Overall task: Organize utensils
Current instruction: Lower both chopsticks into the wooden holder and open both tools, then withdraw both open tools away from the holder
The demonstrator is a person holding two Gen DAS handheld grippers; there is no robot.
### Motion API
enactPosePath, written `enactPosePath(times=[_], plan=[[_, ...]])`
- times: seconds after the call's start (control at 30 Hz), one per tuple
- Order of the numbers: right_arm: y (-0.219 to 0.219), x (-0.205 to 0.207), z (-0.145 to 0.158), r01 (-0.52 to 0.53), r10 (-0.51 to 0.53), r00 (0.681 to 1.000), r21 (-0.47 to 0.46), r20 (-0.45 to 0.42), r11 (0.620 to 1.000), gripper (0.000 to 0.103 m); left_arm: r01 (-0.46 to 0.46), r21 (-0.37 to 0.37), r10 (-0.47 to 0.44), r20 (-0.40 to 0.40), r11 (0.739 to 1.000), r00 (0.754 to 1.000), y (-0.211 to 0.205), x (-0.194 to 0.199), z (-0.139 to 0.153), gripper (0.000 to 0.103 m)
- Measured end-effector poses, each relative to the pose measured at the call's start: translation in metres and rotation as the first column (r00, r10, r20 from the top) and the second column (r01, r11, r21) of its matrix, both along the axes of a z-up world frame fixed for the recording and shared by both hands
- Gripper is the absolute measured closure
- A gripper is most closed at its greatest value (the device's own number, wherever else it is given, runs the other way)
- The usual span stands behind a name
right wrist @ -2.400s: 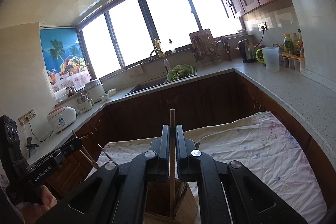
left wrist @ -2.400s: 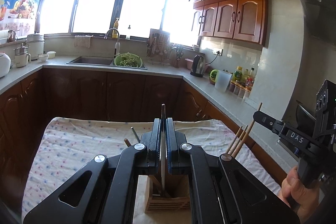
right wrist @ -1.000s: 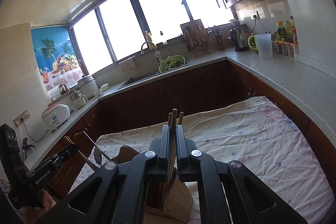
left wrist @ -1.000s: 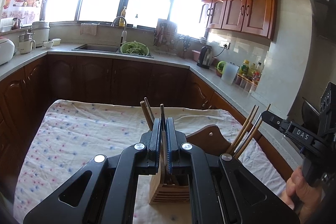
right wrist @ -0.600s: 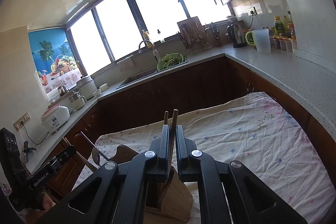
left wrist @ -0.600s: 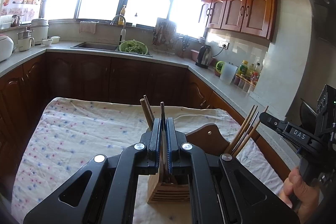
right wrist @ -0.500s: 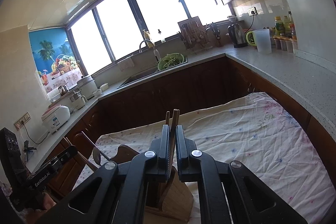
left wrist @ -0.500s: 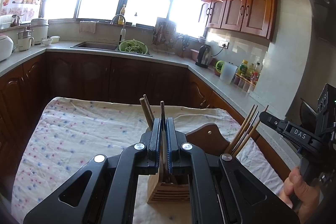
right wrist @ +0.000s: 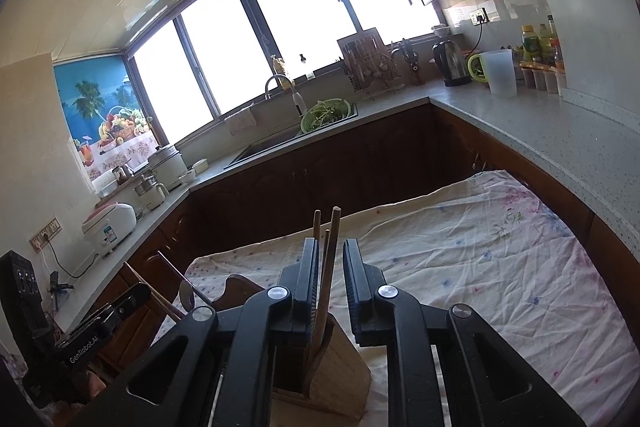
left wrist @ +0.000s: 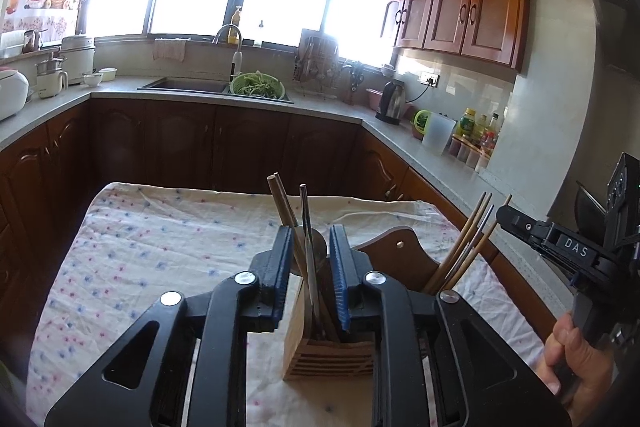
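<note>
Wooden utensil holder (left wrist: 330,355) sits on the floral tablecloth (left wrist: 160,239), near the table's front edge, directly under both grippers. Left compartment: a metal spoon (left wrist: 308,247) and a wooden-handled utensil (left wrist: 280,199), both leaning. Right compartment: a bundle of chopsticks (right wrist: 326,259), upright with a slight tilt.

Left gripper (left wrist: 309,275) has its jaws apart, straddling the spoon handle without touching it, so nothing is gripped. Right gripper (right wrist: 331,287) likewise spread either side of the chopsticks, with a visible gap on both sides.

Handling, my read: chopsticks are light, stiff, thin and smooth, so they can roll or pivot in a pinch; take them mid-shaft, squarely across the pads. Spoon handle is slick metal, head-heavy; grip high on the handle. Holder looks light and could tip if a utensil drags on its wall.

Room: straight up is free for both grippers. Open cloth beyond and to either side. The wooden chair back (left wrist: 396,251) is just behind the holder, and the kitchen counter (right wrist: 560,131) runs along the right, so avoid wide swings there.
</note>
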State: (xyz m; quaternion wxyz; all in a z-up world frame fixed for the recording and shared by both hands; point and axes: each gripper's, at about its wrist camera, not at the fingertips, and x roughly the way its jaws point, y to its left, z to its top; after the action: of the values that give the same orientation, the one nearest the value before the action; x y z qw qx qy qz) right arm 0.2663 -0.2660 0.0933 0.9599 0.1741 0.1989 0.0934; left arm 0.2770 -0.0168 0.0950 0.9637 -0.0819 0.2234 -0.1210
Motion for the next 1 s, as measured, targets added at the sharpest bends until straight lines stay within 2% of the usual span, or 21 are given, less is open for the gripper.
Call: enactPosePath(times=[0.03,0.13,0.2,0.27,0.37,0.43,0.5,0.53,0.73,1.0], plan=[[0.000,-0.001,0.000,-0.001,0.001,1.000,0.000,0.002,1.000,0.076,0.000,-0.001,0.000,0.001,1.000,1.000,0.000,-0.001,0.000,0.071],[-0.001,-0.003,0.002,0.000,0.000,1.000,0.003,0.008,1.000,0.069,0.012,-0.012,-0.012,0.007,1.000,1.000,-0.001,-0.005,0.000,0.069],[-0.002,-0.004,0.003,-0.002,0.001,1.000,0.012,0.012,1.000,0.060,0.020,-0.013,-0.020,0.015,1.000,1.000,-0.002,-0.009,0.001,0.064],[-0.004,-0.007,0.004,-0.002,0.002,1.000,0.018,0.017,1.000,0.046,0.017,-0.005,-0.017,0.022,1.000,1.000,-0.003,-0.013,0.002,0.049],[-0.006,-0.010,0.004,-0.005,0.005,1.000,0.030,0.025,1.000,0.028,0.006,-0.001,-0.006,0.035,1.000,0.999,-0.002,-0.021,0.002,0.034],[-0.007,-0.013,0.004,-0.008,0.007,1.000,0.034,0.025,0.999,0.025,-0.005,-0.002,0.005,0.035,1.000,0.999,0.000,-0.025,0.002,0.026],[-0.007,-0.015,0.002,-0.018,0.017,1.000,0.043,0.024,0.999,0.019,-0.015,0.000,0.015,0.036,1.000,0.999,0.002,-0.028,0.001,0.021],[-0.007,-0.017,0.002,-0.021,0.020,1.000,0.045,0.025,0.999,0.014,-0.025,0.004,0.025,0.033,1.000,0.999,0.003,-0.030,0.000,0.015],[-0.005,-0.030,0.004,-0.035,0.033,0.999,0.056,0.033,0.998,0.006,-0.064,0.015,0.064,0.029,0.998,0.998,0.009,-0.042,0.001,0.006],[0.002,-0.060,0.010,-0.051,0.048,0.997,0.043,0.060,0.998,0.003,-0.082,0.043,0.080,0.050,0.996,0.996,0.011,-0.070,0.007,0.003]])
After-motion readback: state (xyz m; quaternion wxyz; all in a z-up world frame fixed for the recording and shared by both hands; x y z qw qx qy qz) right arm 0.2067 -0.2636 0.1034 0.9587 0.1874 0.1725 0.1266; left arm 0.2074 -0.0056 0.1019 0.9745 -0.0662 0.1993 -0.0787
